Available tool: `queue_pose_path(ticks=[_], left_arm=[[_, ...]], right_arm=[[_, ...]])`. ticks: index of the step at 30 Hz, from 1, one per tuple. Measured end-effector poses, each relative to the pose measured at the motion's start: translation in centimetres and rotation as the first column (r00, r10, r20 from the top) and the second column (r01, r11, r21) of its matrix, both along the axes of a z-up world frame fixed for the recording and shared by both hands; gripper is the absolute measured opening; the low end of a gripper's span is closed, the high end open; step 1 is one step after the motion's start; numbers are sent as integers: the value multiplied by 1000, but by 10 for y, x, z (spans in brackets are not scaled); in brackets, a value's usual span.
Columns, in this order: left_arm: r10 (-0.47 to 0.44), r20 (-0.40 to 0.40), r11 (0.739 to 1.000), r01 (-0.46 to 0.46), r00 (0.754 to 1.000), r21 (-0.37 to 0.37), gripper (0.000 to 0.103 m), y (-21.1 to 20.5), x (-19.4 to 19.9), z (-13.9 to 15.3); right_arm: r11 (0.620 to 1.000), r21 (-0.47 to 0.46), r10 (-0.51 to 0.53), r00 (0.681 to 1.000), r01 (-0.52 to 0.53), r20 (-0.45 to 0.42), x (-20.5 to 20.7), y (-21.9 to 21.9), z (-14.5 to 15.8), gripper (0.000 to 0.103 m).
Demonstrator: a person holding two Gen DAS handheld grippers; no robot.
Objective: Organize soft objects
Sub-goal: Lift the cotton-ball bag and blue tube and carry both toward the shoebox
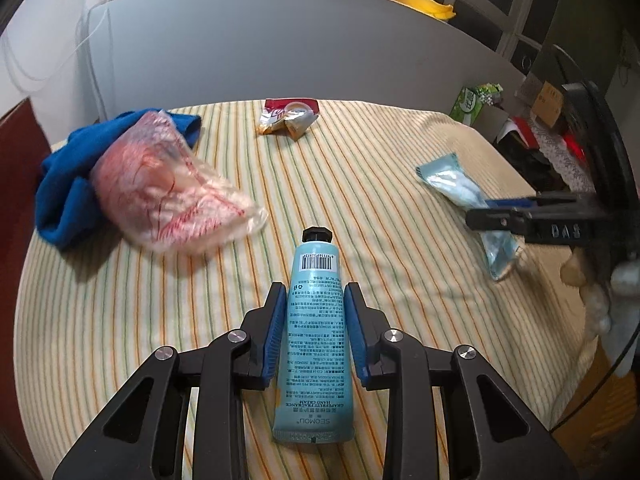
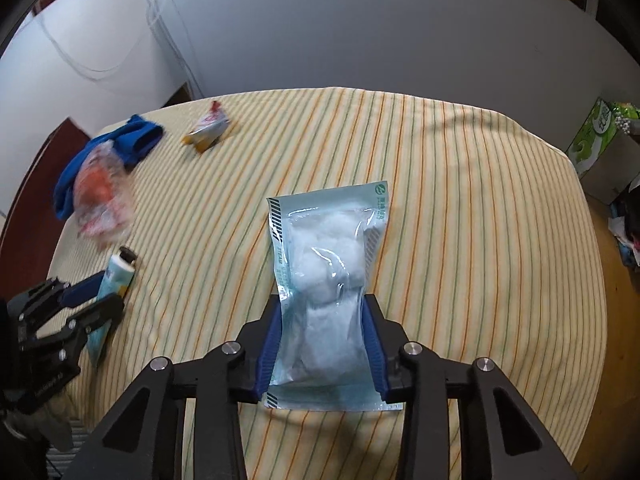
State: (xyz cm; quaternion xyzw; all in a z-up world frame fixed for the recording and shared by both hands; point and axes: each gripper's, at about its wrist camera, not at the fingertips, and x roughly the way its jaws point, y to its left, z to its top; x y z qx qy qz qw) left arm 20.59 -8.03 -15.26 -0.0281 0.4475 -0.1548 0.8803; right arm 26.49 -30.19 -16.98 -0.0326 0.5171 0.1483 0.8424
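My left gripper [image 1: 315, 292] is shut on a light blue hand cream tube [image 1: 314, 344], black cap pointing away, over the striped cloth. My right gripper [image 2: 323, 302] is shut on a pale blue packet of cotton [image 2: 326, 276]. The packet also shows in the left wrist view [image 1: 456, 184], held by the right gripper [image 1: 486, 212]. The tube also shows in the right wrist view [image 2: 116, 276], in the left gripper [image 2: 102, 292]. A clear bag with red-pink contents [image 1: 160, 192] lies on a blue cloth [image 1: 64, 196] at the left. A crumpled red and gold snack packet [image 1: 288, 118] lies at the far side.
The table is covered by a yellow striped tablecloth [image 1: 360, 184]. A grey panel [image 1: 260, 40] stands behind it. A green tissue box [image 1: 466, 106] and clutter sit off the right edge. A dark red chair [image 1: 16, 160] is at the left.
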Motion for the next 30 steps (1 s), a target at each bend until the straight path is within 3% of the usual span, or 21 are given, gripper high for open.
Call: queue_pose_path(ticks=[4, 16, 17, 19, 22, 24, 27, 29, 30], left_arm=[[19, 8, 1000, -19, 1000, -20, 28, 4, -11, 0], [65, 51, 995, -60, 997, -80, 27, 18, -30, 17], [66, 58, 995, -61, 996, -83, 22, 19, -32, 20], [71, 66, 995, -66, 995, -81, 2, 22, -34, 22], [51, 79, 998, -47, 996, -48, 2, 22, -34, 20], [19, 46, 1000, -18, 999, -19, 3, 17, -31, 13], [25, 43, 1000, -24, 999, -6, 12, 17, -31, 13], [17, 28, 1000, -17, 999, 10, 26, 15, -30, 12], [11, 21, 1000, -12, 1000, 18, 27, 14, -29, 11]], right_arm=[[1000, 14, -16, 997, 15, 81, -26, -4, 11, 33], [988, 145, -67, 993, 53, 93, -40, -19, 26, 31], [986, 159, -68, 993, 51, 101, -43, -20, 30, 31], [985, 164, -66, 991, 45, 119, -49, -18, 36, 31], [983, 179, -66, 990, 43, 123, -53, -16, 39, 31], [983, 178, -60, 991, 38, 123, -56, -13, 38, 31], [982, 185, -59, 991, 36, 121, -58, -12, 38, 31], [982, 185, -58, 990, 35, 125, -60, -12, 39, 31], [982, 185, -57, 990, 33, 127, -61, -12, 40, 31]])
